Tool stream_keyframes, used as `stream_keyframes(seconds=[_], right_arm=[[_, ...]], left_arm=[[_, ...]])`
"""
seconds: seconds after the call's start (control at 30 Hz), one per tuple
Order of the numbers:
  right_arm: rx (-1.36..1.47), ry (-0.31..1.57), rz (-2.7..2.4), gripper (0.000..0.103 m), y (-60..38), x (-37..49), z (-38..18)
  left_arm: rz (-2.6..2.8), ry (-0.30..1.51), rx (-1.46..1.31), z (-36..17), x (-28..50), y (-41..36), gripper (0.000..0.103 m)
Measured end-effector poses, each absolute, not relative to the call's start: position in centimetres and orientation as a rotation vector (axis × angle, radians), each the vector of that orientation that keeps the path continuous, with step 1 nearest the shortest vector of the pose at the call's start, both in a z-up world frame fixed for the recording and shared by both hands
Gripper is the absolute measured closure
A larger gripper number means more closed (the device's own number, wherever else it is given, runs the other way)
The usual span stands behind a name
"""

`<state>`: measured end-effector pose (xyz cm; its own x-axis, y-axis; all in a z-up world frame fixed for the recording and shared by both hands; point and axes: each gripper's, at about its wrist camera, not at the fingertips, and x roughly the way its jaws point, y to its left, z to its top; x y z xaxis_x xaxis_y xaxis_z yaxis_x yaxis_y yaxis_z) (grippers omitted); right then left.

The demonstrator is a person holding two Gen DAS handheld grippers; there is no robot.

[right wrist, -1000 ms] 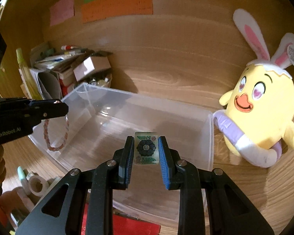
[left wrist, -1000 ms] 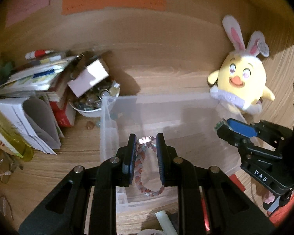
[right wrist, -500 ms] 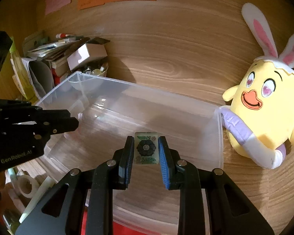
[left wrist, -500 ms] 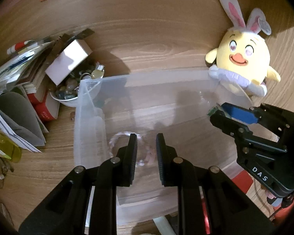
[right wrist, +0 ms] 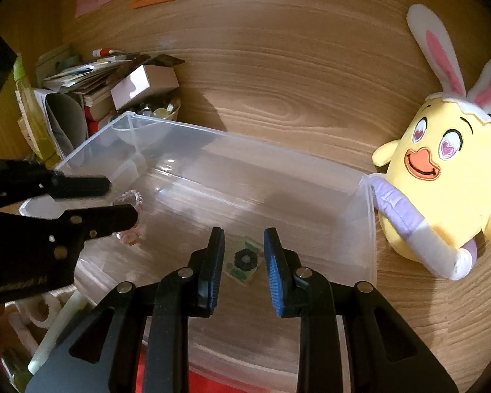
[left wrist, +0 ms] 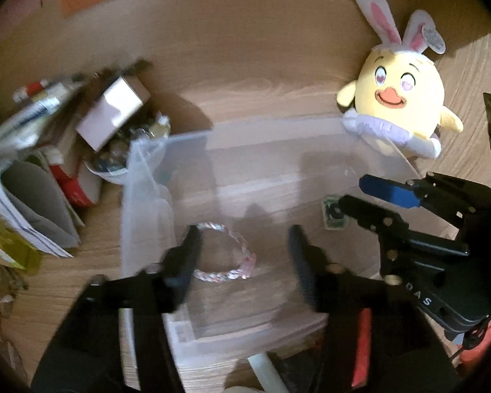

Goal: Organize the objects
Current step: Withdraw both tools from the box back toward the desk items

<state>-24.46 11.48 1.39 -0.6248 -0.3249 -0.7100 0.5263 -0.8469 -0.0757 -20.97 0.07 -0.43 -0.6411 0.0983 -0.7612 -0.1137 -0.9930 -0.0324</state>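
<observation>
So far: two small things lie in the bin [right wrist: 370, 196], as far as these views show.
Bracelet [left wrist: 227, 255]: on the bin floor toward its left end, loose, below the left gripper.
Card [right wrist: 244, 260]: a small green card with a dark flower, flat on the bin floor toward the right end, below the right gripper.
Left gripper [left wrist: 244, 258]: over the bin, jaws spread wide, holding nothing.
Right gripper [right wrist: 244, 258]: over the bin, jaws parted, empty; the card shows between them but lower down, untouched.
Done: bracelet and card both binned, by the look of it.
Left, likely: the clutter beyond the bin's left end, where a box [right wrist: 144, 85] sits over a bowl [left wrist: 109, 167] of small bits beside a paper pile [right wrist: 78, 75].
Unsure: whether the plush [right wrist: 442, 177], touching the bin's right end, belongs to the job.
</observation>
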Motion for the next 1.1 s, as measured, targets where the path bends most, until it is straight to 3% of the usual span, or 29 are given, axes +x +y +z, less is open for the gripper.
stream_keyframes(seconds=[0.23, 0.43, 0.83, 1.1], right_arm=[[0.924, 0.348, -2.466, 0.040, 12.0, -23.7, 2.7], [0.870, 0.333, -2.499, 0.027, 12.7, -22.6, 4.2], [0.717, 0.287, -2.499, 0.017, 14.1, -17.8, 8.1], [0.662, 0.287, -2.482, 0.013, 15.5, -14.0, 8.8]], left_arm=[[2.790, 0.029, -1.214, 1.6, -19.6, -0.4, 0.033], [2.840, -0.008, -1.164, 3.3, -17.8, -1.7, 0.026], [2.943, -0.036, -1.003, 7.0, -11.9, -4.0, 0.010], [2.950, -0.030, -0.953, 7.5, -8.3, -3.9, 0.009]])
